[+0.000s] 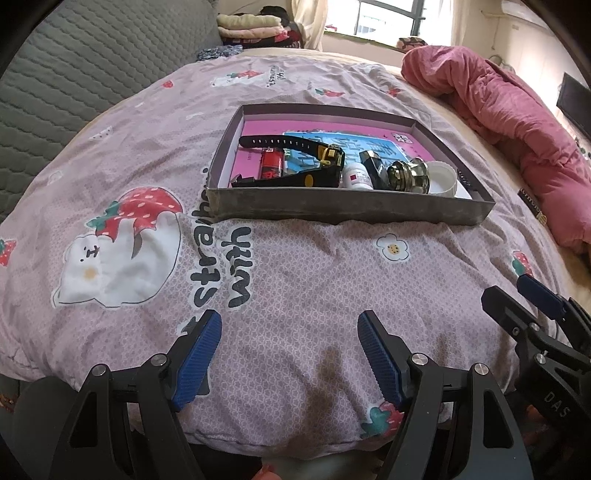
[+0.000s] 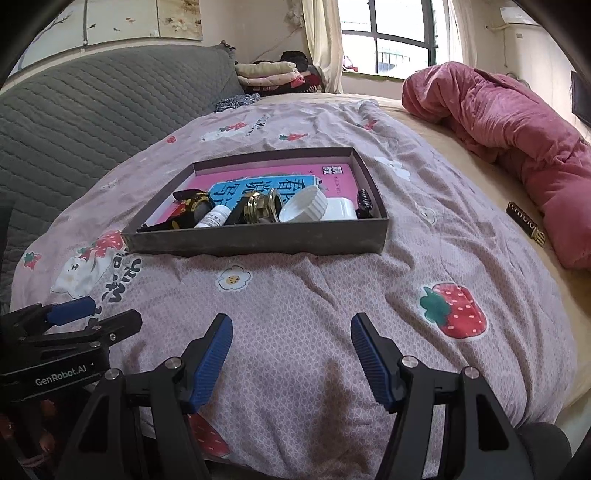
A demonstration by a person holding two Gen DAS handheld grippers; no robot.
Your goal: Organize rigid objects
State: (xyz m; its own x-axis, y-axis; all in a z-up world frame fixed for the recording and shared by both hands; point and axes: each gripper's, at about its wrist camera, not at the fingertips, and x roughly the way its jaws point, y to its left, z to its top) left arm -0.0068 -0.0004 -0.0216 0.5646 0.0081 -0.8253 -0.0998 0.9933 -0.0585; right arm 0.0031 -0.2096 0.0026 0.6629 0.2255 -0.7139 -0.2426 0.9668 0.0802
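Cardboard tray [image 1: 347, 210], ahead of both released tongs (left gripper [image 1: 290, 356], right gripper [image 2: 291, 360]), corrals watch [image 1: 295, 162], bottle [image 1: 356, 177] and cap [image 1: 441, 177].

A strawberry-print quilt [image 1: 295, 266] is covering the bed, a pink duvet [image 2: 509, 125] is lying bunched far right, and folded clothes [image 2: 269, 74] are sitting by the window [image 2: 388, 33].

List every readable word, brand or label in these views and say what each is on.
"with", above a partly hidden "stra...": quilt.
"GenRobot.AI": left hand-held gripper.
"DAS": right hand-held gripper.
Large Chinese characters: blue booklet in the box, not legible to me.
White bottle label: too small.
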